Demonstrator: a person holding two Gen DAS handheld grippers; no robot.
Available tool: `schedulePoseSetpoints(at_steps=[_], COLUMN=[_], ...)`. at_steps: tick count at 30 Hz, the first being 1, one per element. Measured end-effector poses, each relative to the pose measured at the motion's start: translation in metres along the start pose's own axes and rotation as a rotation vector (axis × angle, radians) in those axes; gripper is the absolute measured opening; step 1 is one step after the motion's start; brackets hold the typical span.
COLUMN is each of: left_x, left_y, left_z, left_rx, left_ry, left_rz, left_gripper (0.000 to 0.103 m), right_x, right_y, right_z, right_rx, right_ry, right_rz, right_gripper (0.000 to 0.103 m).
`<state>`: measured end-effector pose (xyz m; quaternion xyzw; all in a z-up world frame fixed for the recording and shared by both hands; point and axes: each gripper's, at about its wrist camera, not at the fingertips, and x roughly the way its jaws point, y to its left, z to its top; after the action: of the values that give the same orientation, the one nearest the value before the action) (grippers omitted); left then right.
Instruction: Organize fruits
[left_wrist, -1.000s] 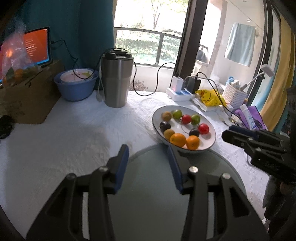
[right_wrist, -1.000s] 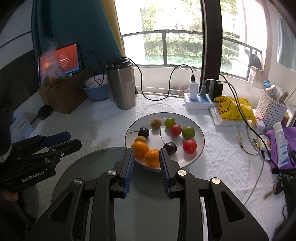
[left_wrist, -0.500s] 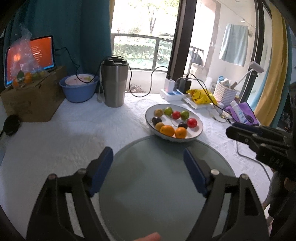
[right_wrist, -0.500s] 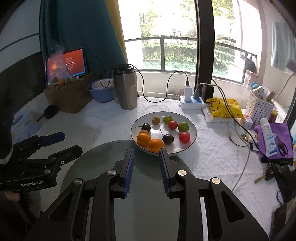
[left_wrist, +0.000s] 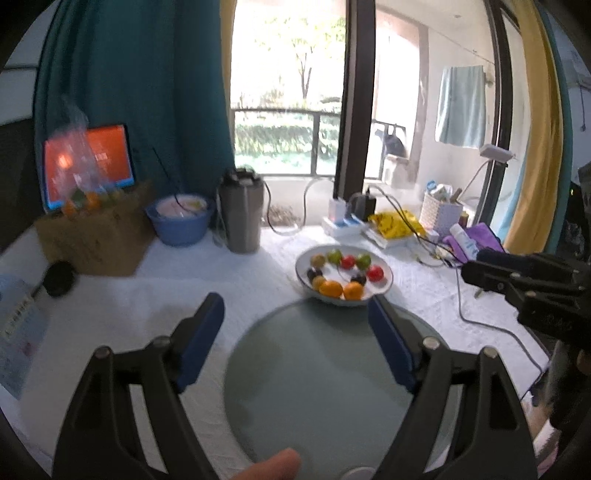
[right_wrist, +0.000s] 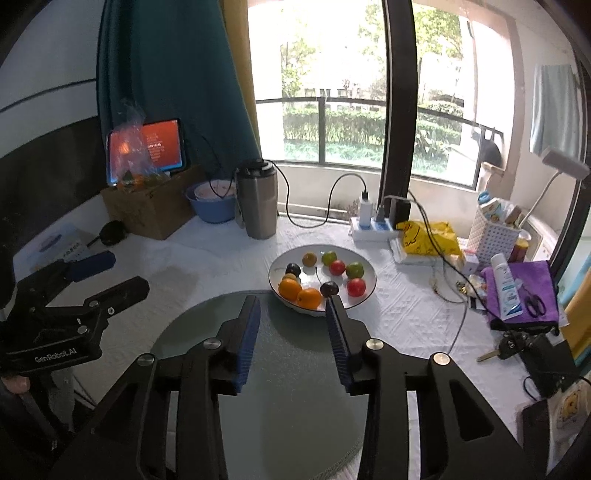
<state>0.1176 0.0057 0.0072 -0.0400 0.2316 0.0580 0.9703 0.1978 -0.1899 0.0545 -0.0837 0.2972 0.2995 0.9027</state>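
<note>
A white plate (right_wrist: 364, 258) on the white tablecloth holds several small fruits: two oranges (right_wrist: 299, 292) at its near edge, red, green and dark ones behind. In the left wrist view the same plate (left_wrist: 384, 264) lies beyond a round grey-green mat (left_wrist: 325, 369). My left gripper (left_wrist: 293, 301) hangs over that mat, open wide and empty. My right gripper (right_wrist: 292, 300) hovers over the mat (right_wrist: 288, 387) just short of the plate, its jaws opening with nothing between them. Each gripper also shows in the other's view: the left gripper (right_wrist: 92, 280) at the left, the right gripper (left_wrist: 517, 273) at the right.
A steel tumbler (right_wrist: 256, 201), a blue bowl (right_wrist: 212, 206) and a cardboard box (right_wrist: 151, 210) with a bag of fruit and a tablet stand at the back left. A power strip (right_wrist: 371, 223), cables, a yellow bag, a white basket (right_wrist: 493, 230) and a purple cloth (right_wrist: 521, 291) crowd the right.
Both grippers have pulled back and risen, so the plate looks smaller and farther. The left jaws have spread from narrow to wide. The right jaws have started to part.
</note>
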Motion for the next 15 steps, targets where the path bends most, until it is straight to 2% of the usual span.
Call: schedulePoseSetpoints(at_steps=[6, 7, 8, 9, 15], left_x=[-0.026, -0.028, -0.030, -0.032, -0.053], left_y=[0.000, 0.000, 0.001, 0.002, 0.002], left_z=[0.015, 0.017, 0.018, 0.020, 0.030], left_rx=[0.009, 0.008, 0.005, -0.004, -0.010], left_ry=[-0.079, -0.085, -0.089, -0.094, -0.134], left_rz=[0.038, 0.043, 0.044, 0.042, 0.056], left_gripper=[0.081, 0.081, 0.081, 0.081, 0.081], right_x=[-0.028, -0.033, -0.038, -0.042, -0.068], right_y=[0.003, 0.004, 0.005, 0.005, 0.008], right_z=[0.011, 0.013, 0.015, 0.017, 0.029], right_rx=[-0.008, -0.007, -0.004, -0.003, 0.006], right_ry=[-0.047, -0.058, -0.068, -0.077, -0.135], right_rz=[-0.018, -0.022, -0.023, -0.023, -0.032], right_gripper=[0.042, 0.047, 0.061, 0.071, 0.080])
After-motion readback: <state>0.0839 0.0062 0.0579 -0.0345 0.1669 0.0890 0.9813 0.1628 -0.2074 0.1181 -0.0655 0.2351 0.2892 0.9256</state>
